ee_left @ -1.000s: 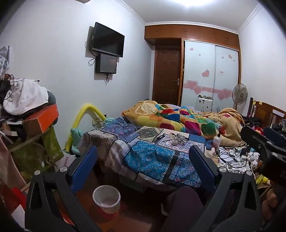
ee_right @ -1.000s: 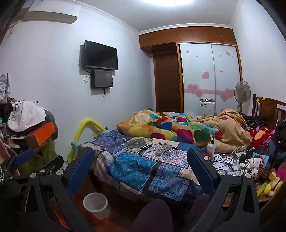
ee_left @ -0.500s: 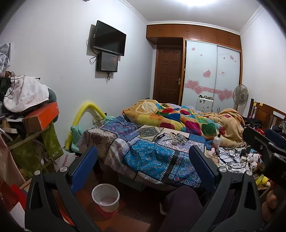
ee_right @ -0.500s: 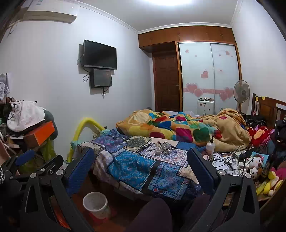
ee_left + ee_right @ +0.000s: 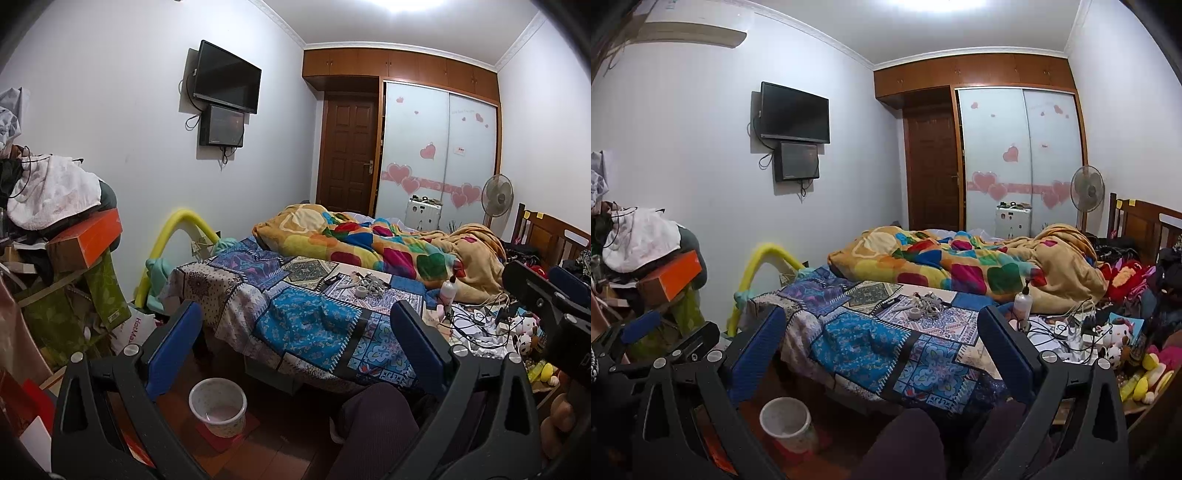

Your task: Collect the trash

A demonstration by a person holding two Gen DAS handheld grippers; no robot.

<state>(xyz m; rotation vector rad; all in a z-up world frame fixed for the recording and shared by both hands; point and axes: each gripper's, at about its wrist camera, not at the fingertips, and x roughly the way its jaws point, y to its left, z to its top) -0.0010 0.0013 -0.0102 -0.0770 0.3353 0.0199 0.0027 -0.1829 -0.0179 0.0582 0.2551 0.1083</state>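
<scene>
Bedroom, both grippers raised before the bed. Left gripper: blue-padded fingers spread wide, holding nothing. Right gripper: fingers likewise released and holding nothing. White plastic bin: on the floor, near left, on a red mat beside the bed's near corner. Patchwork bedspread: small clutter mid-bed, including a roll of tape. White pump bottle: upright at the right, beside tangled cables
</scene>
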